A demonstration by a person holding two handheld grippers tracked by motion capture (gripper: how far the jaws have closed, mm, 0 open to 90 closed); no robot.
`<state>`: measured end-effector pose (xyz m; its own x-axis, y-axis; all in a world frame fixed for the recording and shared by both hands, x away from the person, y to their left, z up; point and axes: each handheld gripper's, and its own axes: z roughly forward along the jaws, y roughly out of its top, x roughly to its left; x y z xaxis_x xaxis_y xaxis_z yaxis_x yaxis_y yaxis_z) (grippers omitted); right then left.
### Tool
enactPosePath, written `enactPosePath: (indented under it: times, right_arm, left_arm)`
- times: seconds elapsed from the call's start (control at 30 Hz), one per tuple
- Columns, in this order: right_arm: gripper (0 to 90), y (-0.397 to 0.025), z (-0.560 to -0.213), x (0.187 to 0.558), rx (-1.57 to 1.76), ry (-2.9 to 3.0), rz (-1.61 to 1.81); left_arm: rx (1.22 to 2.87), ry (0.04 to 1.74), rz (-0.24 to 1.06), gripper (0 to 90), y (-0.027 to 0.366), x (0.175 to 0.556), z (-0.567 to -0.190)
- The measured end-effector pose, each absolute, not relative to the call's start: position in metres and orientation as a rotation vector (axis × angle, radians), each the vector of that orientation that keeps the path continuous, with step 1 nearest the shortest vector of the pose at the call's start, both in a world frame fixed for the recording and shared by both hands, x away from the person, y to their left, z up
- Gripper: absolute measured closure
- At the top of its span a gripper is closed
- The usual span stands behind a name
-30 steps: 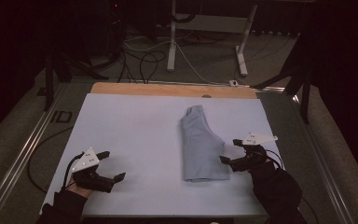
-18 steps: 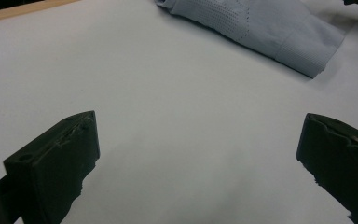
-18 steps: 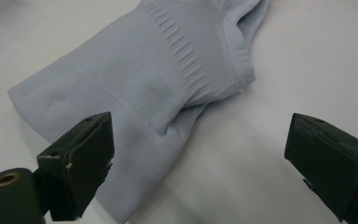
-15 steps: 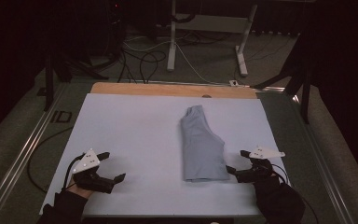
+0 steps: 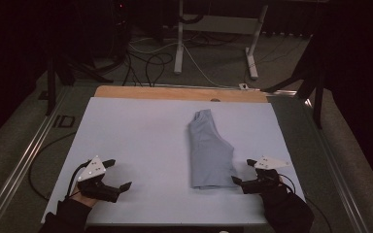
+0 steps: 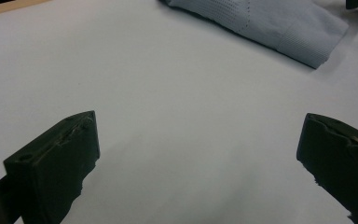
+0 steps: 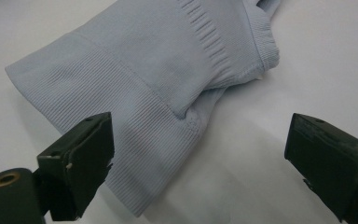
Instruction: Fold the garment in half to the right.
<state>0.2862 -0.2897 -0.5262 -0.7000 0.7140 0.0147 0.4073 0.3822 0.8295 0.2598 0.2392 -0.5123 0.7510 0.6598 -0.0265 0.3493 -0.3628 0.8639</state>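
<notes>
Right gripper (image 5: 243, 172) lowered, white table (image 5: 141, 136), dark room

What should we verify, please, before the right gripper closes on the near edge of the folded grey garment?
1. Right gripper jaws open: ok, spread wide in its own view.
2. Folded garment hem between those jaws: not ok; the ribbed hem reaches the left jaw, but the right jaw stands over bare table.
3. Jaw touching the cloth: cannot tell.
4. Left gripper clear of the garment: ok, open over the white table cover.
5. Garment lying flat: ok, though folded layers overlap near the hem.
</notes>
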Motion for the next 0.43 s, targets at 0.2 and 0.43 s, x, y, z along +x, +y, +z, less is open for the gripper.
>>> enactPosePath:
  times: [0.2, 0.43]
  right_arm:
    - [8.3, -0.2905, -0.5259, 0.2874, 0.975, 2.294, 1.248]
    - [8.3, -0.2898, -0.5260, 0.2873, 0.967, 2.299, 1.249]
  left_arm:
    - [1.996, 0.748, 0.400, 0.4, 0.2403, 0.2601, -0.5145]
    - [1.991, 0.756, 0.401, 0.4, 0.2413, 0.2609, -0.5142]
